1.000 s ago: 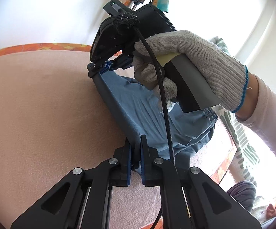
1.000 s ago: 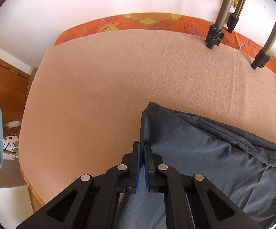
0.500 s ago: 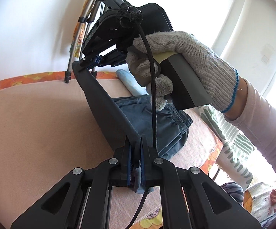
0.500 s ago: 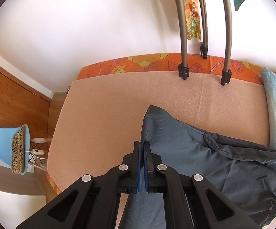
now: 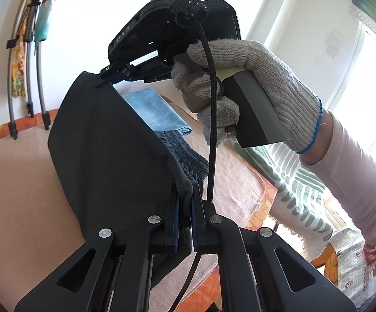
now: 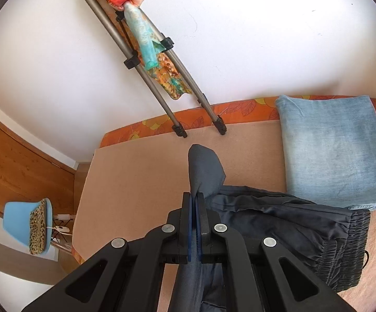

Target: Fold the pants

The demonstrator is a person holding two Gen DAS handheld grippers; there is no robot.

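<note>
Pants [image 5: 110, 156] hang lifted above the bed [image 6: 141, 171], both my jaws clamped on one edge; I should carry it level toward the waistband [image 6: 344, 249], keeping tension even.

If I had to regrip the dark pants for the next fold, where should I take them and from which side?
Probably at the gathered waistband, coming in from its open end, away from the folded blue cloth. The band lies flat on the pink blanket, thick and ridged, so jaws should bite it well. Both the left gripper and right gripper now pinch the leg end.
</note>
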